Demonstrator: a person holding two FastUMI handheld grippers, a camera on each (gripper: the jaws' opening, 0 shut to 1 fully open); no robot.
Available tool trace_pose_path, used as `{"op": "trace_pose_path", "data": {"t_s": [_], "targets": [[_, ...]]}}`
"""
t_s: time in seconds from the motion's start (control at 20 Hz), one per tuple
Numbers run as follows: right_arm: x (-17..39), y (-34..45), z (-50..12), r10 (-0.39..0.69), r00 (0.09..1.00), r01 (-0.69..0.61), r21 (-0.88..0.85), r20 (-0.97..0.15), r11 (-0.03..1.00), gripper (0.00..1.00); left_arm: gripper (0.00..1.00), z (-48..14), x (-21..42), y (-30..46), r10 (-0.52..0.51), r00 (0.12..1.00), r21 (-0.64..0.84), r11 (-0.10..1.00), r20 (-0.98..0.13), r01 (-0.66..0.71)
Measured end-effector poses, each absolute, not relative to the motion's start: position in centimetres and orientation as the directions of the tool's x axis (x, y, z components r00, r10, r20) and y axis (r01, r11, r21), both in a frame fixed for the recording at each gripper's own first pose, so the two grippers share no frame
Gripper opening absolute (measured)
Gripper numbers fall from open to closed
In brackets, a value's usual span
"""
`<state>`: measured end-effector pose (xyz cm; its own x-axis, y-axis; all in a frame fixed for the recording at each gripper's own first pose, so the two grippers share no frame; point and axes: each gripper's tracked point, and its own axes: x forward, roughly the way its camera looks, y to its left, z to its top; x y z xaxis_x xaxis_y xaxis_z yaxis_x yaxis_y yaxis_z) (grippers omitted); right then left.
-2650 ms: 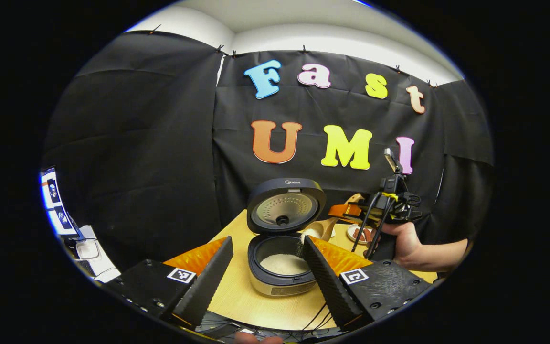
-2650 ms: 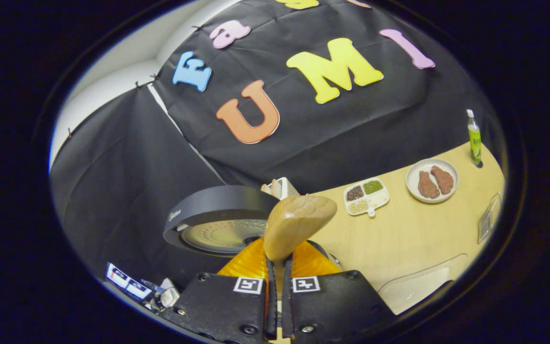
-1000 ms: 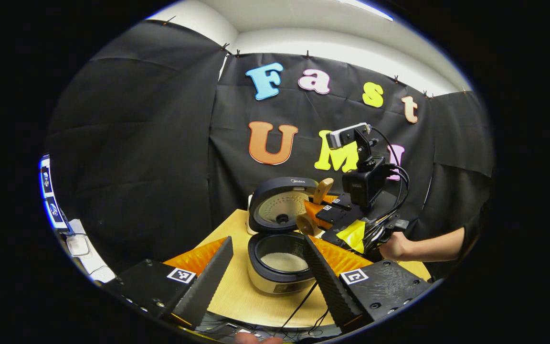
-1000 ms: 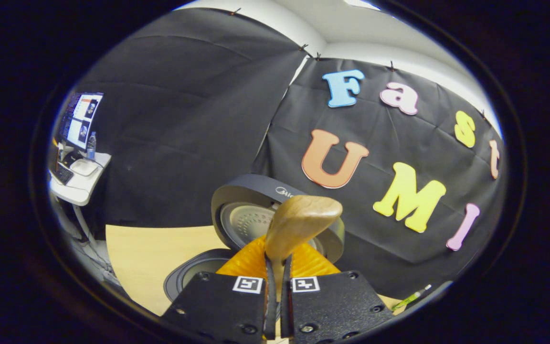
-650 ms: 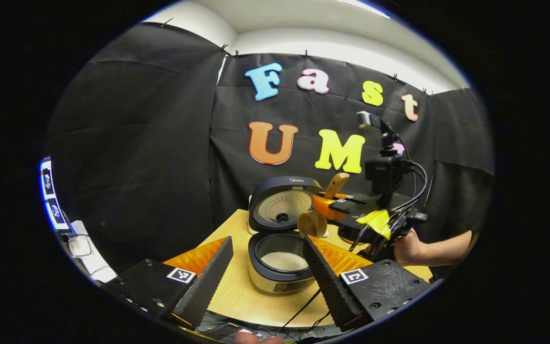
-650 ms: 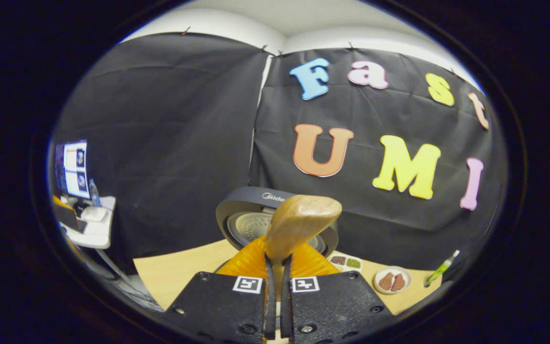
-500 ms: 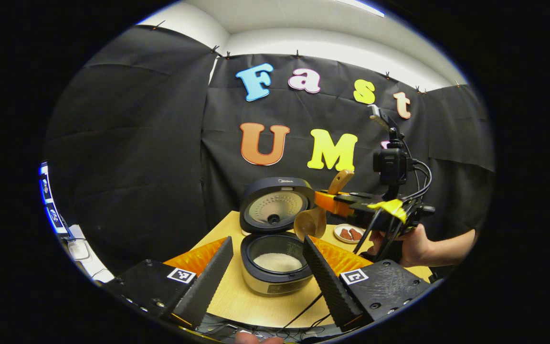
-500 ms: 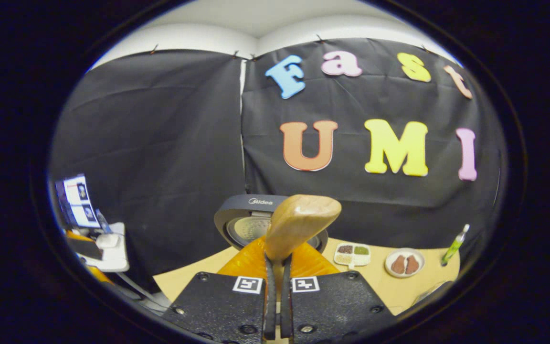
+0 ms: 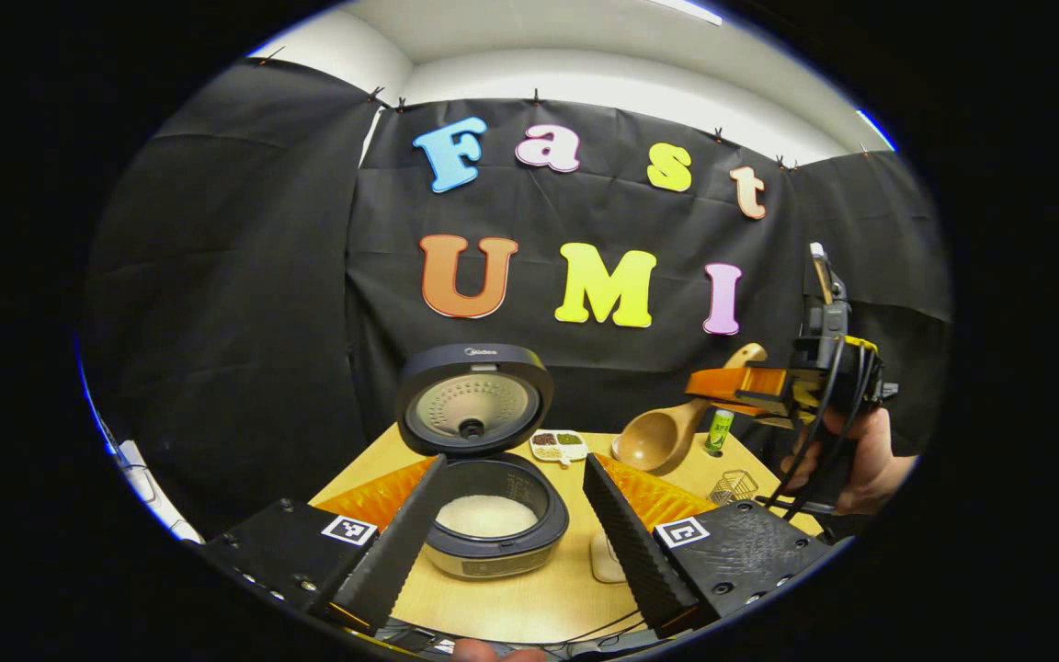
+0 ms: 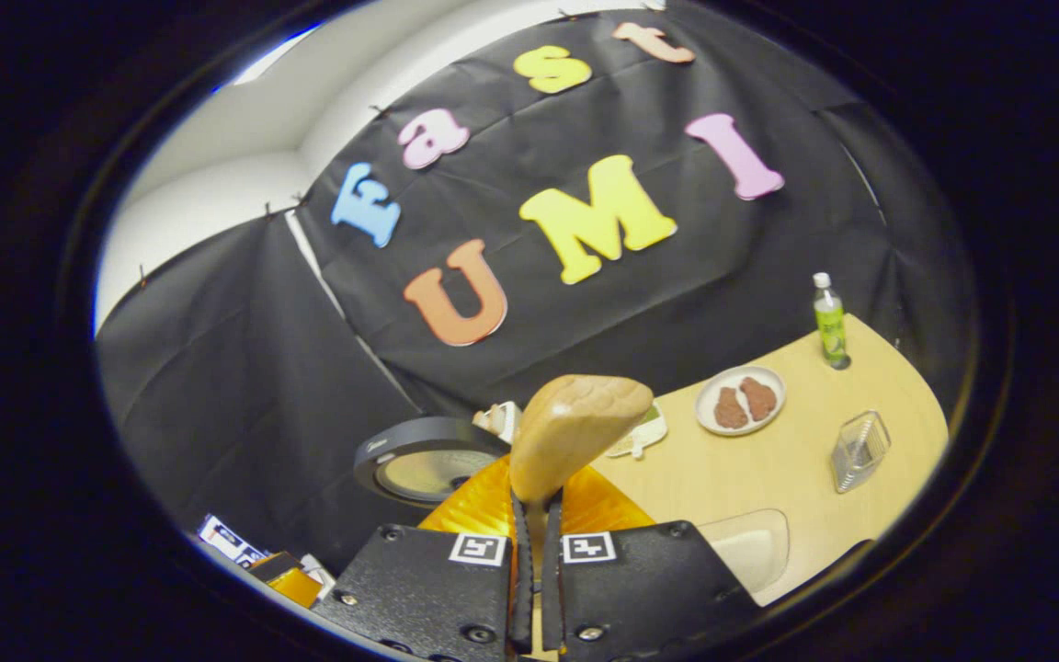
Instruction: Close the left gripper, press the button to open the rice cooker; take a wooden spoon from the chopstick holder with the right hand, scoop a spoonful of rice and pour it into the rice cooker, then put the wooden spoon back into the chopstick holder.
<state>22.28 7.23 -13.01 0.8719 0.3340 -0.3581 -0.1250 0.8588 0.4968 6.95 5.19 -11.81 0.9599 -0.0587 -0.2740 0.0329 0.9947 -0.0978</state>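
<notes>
The rice cooker (image 9: 493,529) stands open with its lid (image 9: 474,400) raised and white rice (image 9: 486,515) in the pot. My left gripper (image 9: 511,538) is open, and its fingers frame the pot from in front without touching it. To the right, a hand (image 9: 865,460) holds my right gripper (image 9: 755,384), which is shut on the wooden spoon (image 9: 663,439). The spoon's bowl hangs above the table, right of the cooker, with no rice seen in it. In the right gripper view the spoon's handle end (image 10: 575,428) sticks up from my right gripper (image 10: 534,515). The mesh chopstick holder (image 9: 734,485) (image 10: 859,450) stands on the table's right side.
A divided seasoning tray (image 9: 559,445) sits behind the cooker. A plate of meat (image 10: 739,400) and a green bottle (image 10: 829,322) stand toward the back right. A white rice dish (image 10: 750,547) lies near the front edge. Cables hang off the table's front edge (image 9: 539,625).
The right gripper has carried the spoon from above the cooker's pot to the right, past the cooker's side. The left gripper view has swung right; the left gripper stays open.
</notes>
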Motion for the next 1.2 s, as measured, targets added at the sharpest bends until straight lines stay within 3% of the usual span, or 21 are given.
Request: {"op": "trace_pose_path", "data": {"t_s": [0.4,0.6,0.9,1.2], "targets": [[23.8,-11.7,-14.2,0.063,0.924,0.096,0.39,-0.376,0.916,0.09,0.95,-12.3,10.7,0.8,-0.069,0.955,-0.12,0.992,-0.29,0.036],[26.8,-17.7,-17.3,-0.016,0.91,0.15,0.292,-0.415,0.945,0.09,0.95,-12.8,11.7,0.3,-0.027,0.953,-0.092,0.996,-0.302,-0.001],[29.5,-22.9,-25.2,-0.074,0.857,0.189,0.177,-0.51,0.966,0.09,0.95,-12.9,11.9,0.2,0.041,0.947,-0.064,0.996,-0.319,-0.065],[30.5,-23.9,-31.6,-0.06,0.84,0.138,0.106,-0.54,0.985,0.09,0.95,-12.7,11.7,1.1,0.116,0.936,-0.02,0.991,-0.333,-0.13]]}}
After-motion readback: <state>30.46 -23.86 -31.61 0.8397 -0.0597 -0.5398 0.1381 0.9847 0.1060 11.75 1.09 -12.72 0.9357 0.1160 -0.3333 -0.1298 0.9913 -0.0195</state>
